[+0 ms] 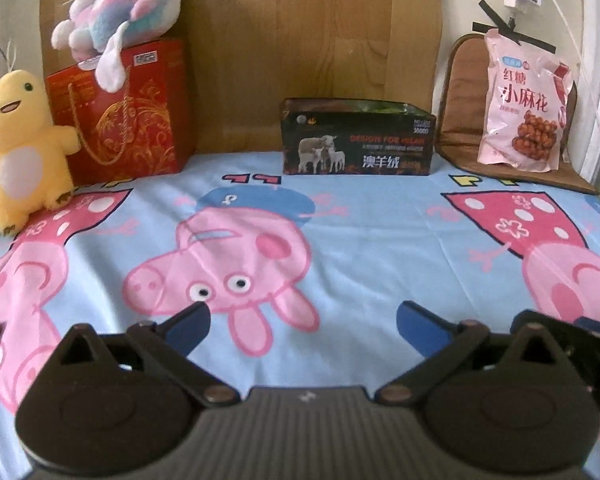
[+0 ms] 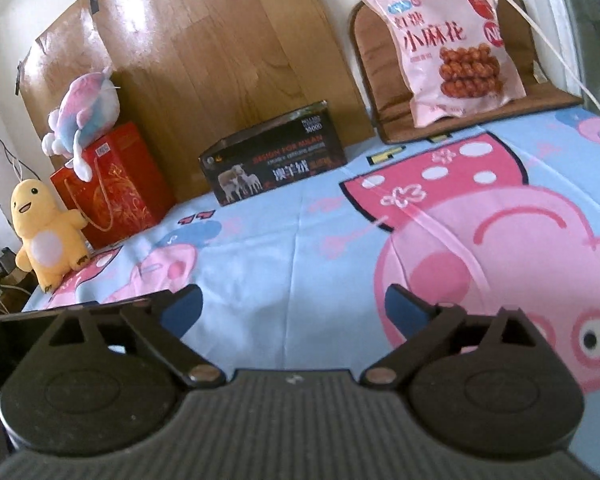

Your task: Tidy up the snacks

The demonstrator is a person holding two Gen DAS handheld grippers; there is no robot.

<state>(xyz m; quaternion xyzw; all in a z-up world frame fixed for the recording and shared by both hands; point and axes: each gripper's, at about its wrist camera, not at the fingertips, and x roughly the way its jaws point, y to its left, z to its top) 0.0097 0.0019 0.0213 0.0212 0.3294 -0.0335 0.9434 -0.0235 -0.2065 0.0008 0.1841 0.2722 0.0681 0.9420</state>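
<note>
While both tools hang over the near part of the bed, the one snack in sight, a pink snack bag (image 1: 522,108), stands at the far right corner, leaning upright against a brown cushion (image 1: 460,96) propped on the wall. The left gripper (image 1: 302,322) is spread wide with only the cartoon bedsheet (image 1: 340,240) showing between its blue pads (image 1: 418,328); the right gripper (image 2: 294,306) is just as wide and equally empty. Neither is near the bag.

At the middle of the far edge sits a dark open-topped box (image 1: 358,140), probably where the snack belongs, though that is a guess. A red gift bag (image 1: 124,112) with a pastel plush (image 1: 120,12) on top and a yellow plush (image 1: 24,144) fill the far left corner.

The bag looks like a puffed plastic-film pouch: light, soft, crinkly and slick, with brittle fried twists inside that a hard squeeze could crush. Its belly would likely bulge and slide out of the pads. The flat sealed strip along the top, or a side seam, seems the better hold, pinched gently so the pouch hangs below. Being closer to that corner, the right tool looks the more natural one to reach it.
</note>
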